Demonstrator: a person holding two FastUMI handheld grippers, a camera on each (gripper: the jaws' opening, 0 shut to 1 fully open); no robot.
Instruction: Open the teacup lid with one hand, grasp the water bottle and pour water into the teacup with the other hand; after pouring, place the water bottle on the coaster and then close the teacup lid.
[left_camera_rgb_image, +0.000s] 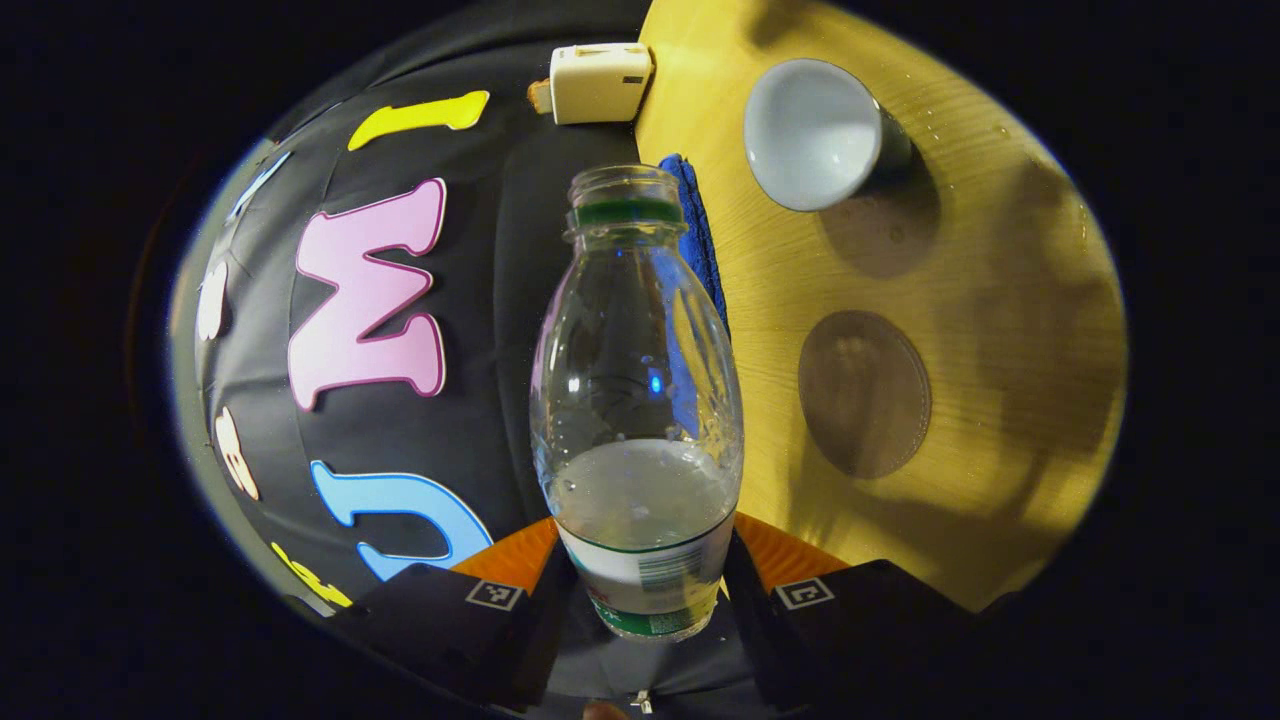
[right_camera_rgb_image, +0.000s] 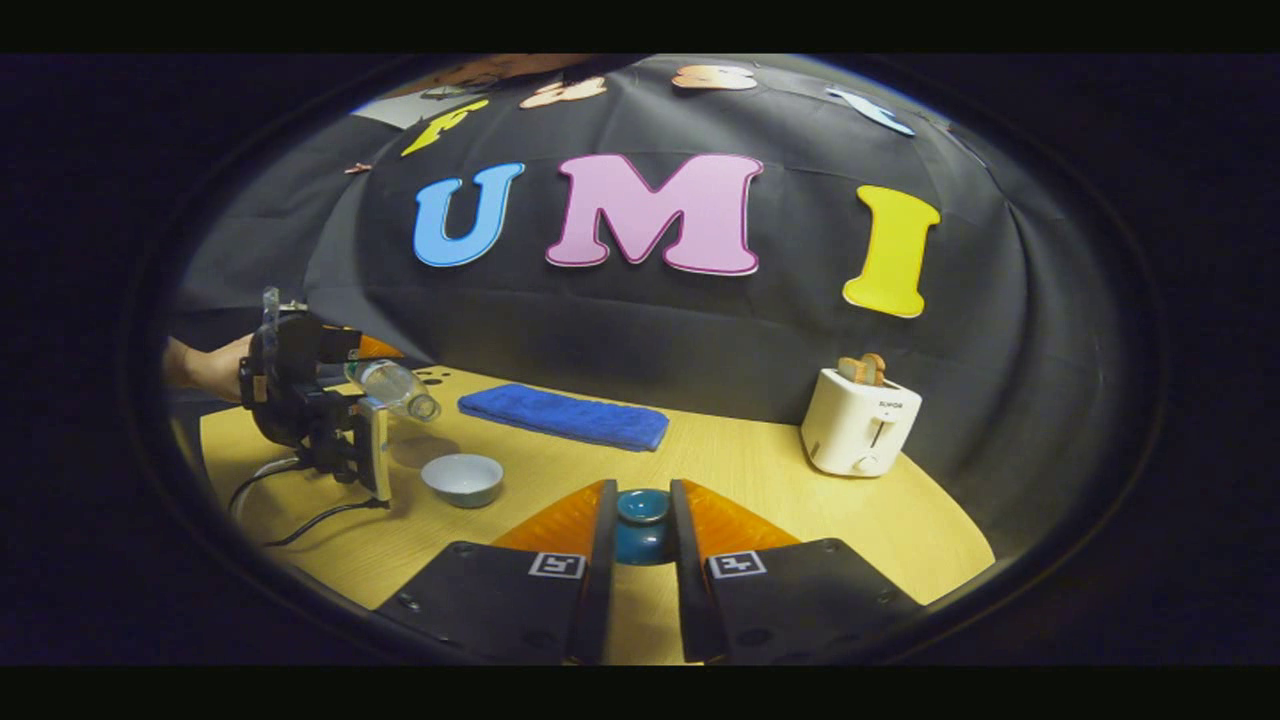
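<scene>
L tongs (left_camera_rgb_image: 640, 590) clamp bottle (left_camera_rgb_image: 640, 400), tilted beside cup (left_camera_rgb_image: 815, 130) | R tongs (right_camera_rgb_image: 640, 560) grip lid (right_camera_rgb_image: 642, 520) | I fear mouth misses cup, wets table (left_camera_rgb_image: 1000, 300); coaster (left_camera_rgb_image: 865, 392) near

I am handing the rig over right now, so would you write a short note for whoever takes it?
Left gripper: shut on the water bottle, uncapped, tipped sideways above the table, some water left inside.
Right gripper: shut on the teacup lid, held off the cup.
Teacup: open on the table, below the bottle's mouth.
Coaster: bare.
Left: finish any pouring, bottle onto coaster, lid back on.
</scene>
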